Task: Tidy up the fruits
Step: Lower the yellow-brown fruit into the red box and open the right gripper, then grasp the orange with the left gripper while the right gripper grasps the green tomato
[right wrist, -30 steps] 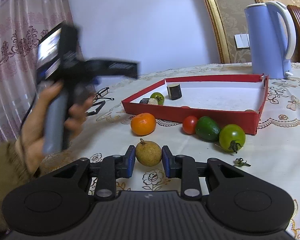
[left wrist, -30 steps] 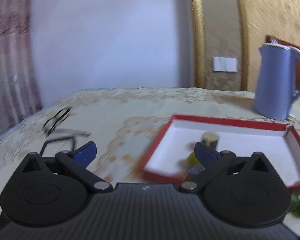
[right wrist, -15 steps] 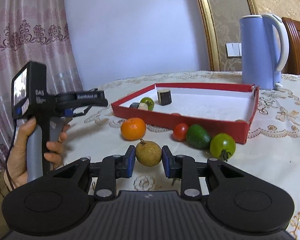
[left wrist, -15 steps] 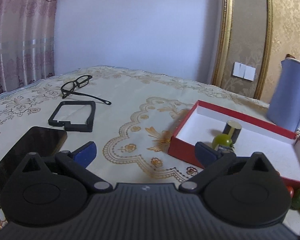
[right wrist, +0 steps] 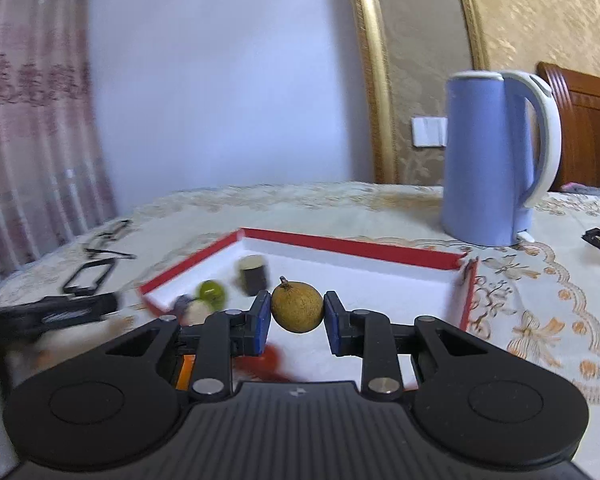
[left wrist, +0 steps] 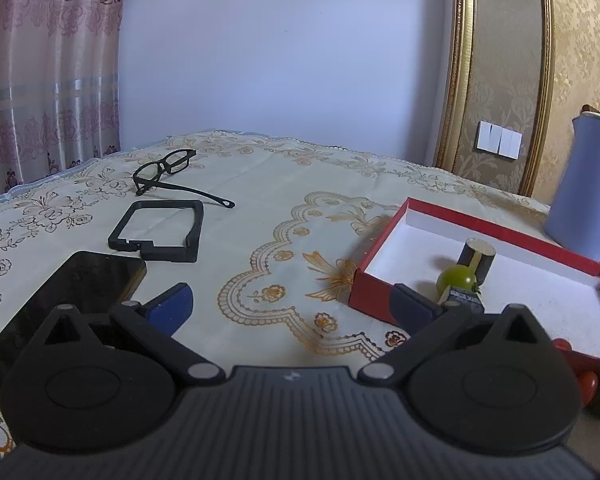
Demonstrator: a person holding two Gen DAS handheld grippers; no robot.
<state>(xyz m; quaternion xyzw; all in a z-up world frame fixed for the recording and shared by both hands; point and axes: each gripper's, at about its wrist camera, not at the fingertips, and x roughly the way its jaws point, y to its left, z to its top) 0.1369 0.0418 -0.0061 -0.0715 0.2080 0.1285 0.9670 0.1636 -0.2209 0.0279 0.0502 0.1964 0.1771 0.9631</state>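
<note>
black phone (left wrist: 72, 292) and glasses (left wrist: 168, 170) lie at far left on the cream tablecloth (left wrist: 268, 200). beside them the left gripper (left wrist: 292, 304) hovers low with jaws spread wide and nothing between them, bare cloth ahead. further right, the red tray (right wrist: 352, 246) holds a green tomato (left wrist: 456, 280). above its near edge the right gripper (right wrist: 296, 316) pinches a brown round fruit (right wrist: 297, 307), clear of the tray floor. blue kettle (right wrist: 492, 160) stands beyond at right.

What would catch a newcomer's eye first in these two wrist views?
Probably the brown round fruit pinched in the right gripper, in front of the red box. Next, the blue kettle behind the box, and the open left gripper near black glasses.
</note>
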